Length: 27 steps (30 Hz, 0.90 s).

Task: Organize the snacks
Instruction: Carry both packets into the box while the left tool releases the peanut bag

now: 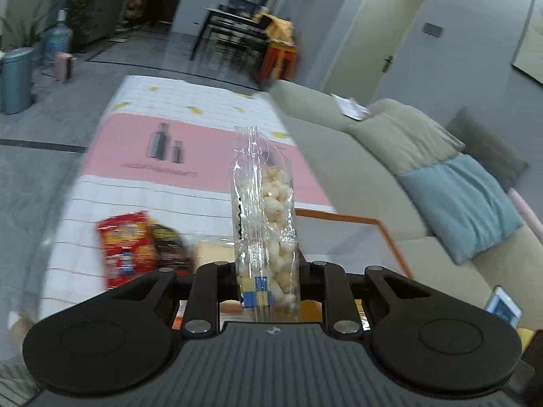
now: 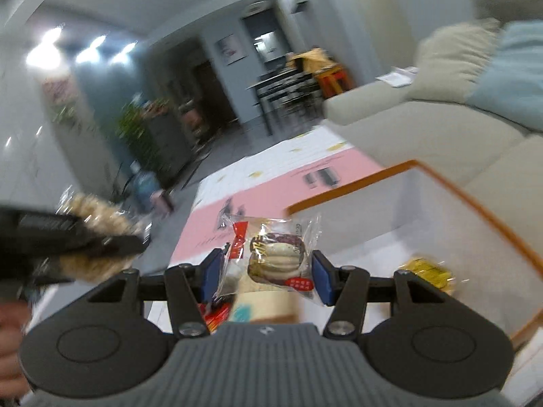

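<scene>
Puff bag: my left tool (image 1: 268, 271) holds a tall clear bag of pale puffs (image 1: 268, 210). The bag stands upright between the pads, up above the worktop (image 1: 190, 156).
Cake packet: my right tool (image 2: 268, 271) holds a clear packet with a round cake (image 2: 276, 257) inside. The blue pads (image 2: 322, 276) press on both sides of the wrapper, which has a red patch on its left side.
Left tool: narrow, squeezed on the puff bag. In the right wrist view it shows at the left edge, blurry, with the same bag (image 2: 98, 234) in it.
Right tool: about half wide, closed on the cake packet.
My hand: a blurry bit of it (image 2: 10, 349) shows at the lower left of the right wrist view.
White box: a white box with an orange rim (image 2: 451, 183) sits just right of the cake packet. A yellow wrapped snack (image 2: 429, 274) lies inside it.
Red bag: a red snack bag (image 1: 127, 247) lies on the worktop, left of the puff bag. A dark packet (image 1: 169, 244) is just beside it.
Worktop: it has a white and pink cloth with bottle pictures.
Sofa: a beige sofa (image 1: 342, 156) is right of the worktop, with a light blue cushion (image 1: 458, 203) on it.
Far behind: a dark dining table with chairs (image 1: 234, 30), blurry.
</scene>
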Each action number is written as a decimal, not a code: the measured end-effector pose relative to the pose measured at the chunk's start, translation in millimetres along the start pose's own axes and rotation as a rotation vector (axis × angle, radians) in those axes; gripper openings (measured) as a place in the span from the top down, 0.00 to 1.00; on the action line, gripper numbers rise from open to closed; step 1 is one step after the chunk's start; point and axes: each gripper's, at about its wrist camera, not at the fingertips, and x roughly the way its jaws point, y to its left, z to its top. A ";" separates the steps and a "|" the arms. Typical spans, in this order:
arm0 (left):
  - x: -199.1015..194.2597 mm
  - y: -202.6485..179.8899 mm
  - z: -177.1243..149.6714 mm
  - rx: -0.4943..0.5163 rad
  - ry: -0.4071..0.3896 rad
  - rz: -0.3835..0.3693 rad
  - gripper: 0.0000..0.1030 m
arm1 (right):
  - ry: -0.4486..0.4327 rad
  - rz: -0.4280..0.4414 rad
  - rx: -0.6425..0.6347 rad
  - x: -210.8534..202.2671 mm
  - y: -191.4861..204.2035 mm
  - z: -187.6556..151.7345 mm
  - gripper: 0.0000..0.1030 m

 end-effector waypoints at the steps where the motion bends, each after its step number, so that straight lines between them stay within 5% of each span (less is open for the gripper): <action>1: 6.7 -8.8 0.4 0.007 0.011 -0.020 0.75 | -0.007 -0.011 0.038 -1.7 -13.4 6.2 0.47; 11: 97.2 -75.1 -20.9 -0.074 0.192 -0.095 0.75 | 0.104 -0.006 0.171 5.6 -121.6 29.9 0.47; 25: 135.6 -95.0 -55.3 -0.091 0.271 0.007 0.75 | 0.173 -0.021 0.136 15.8 -139.2 24.8 0.47; 26: 135.1 -95.2 -55.8 -0.096 0.270 0.020 0.73 | 0.176 -0.023 0.141 17.4 -140.2 24.5 0.47; 27: 134.8 -96.4 -56.1 -0.091 0.271 0.037 0.58 | 0.178 -0.029 0.148 17.3 -140.9 23.7 0.48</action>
